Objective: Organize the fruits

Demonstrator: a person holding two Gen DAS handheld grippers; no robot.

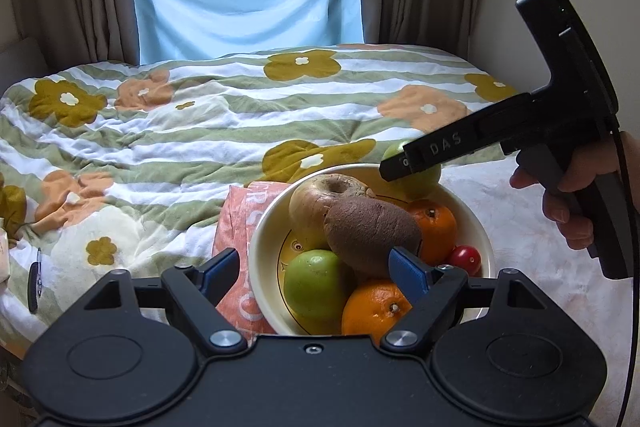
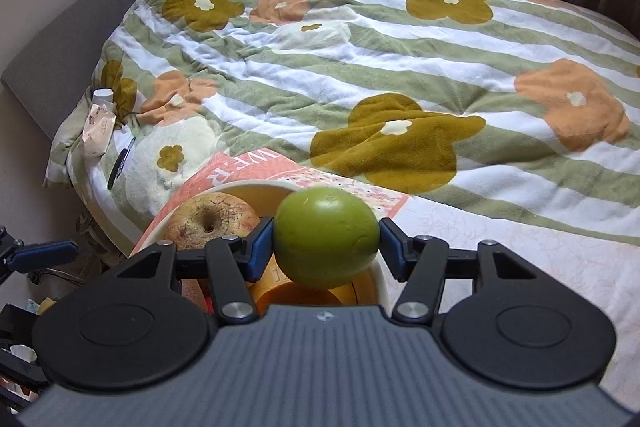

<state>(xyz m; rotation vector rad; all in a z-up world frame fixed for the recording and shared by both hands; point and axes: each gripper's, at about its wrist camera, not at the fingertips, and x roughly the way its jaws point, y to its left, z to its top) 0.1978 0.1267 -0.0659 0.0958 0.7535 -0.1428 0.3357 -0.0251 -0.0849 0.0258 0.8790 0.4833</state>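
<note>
A cream bowl (image 1: 264, 239) stands on the bed and holds a russet apple (image 1: 320, 199), a brown kiwi (image 1: 368, 231), two oranges (image 1: 434, 227) (image 1: 374, 307), a green fruit (image 1: 316, 291) and a small red tomato (image 1: 466, 259). My left gripper (image 1: 316, 269) hangs open over the bowl's near side, gripping nothing. A second green fruit (image 2: 326, 237) sits between the blue pads of my right gripper (image 2: 326, 243) at the bowl's far rim (image 2: 256, 187), above an orange (image 2: 300, 297). The pads look just clear of it. In the left wrist view the right gripper (image 1: 400, 167) partly hides that fruit (image 1: 422, 181).
A floral striped quilt (image 1: 180, 131) covers the bed beyond the bowl. A pink-orange printed packet (image 1: 240, 219) lies under the bowl's left side. A pen (image 1: 36, 283) and a small carton (image 2: 100, 127) lie at the bed's left edge. A person's hand (image 1: 572, 195) holds the right gripper's handle.
</note>
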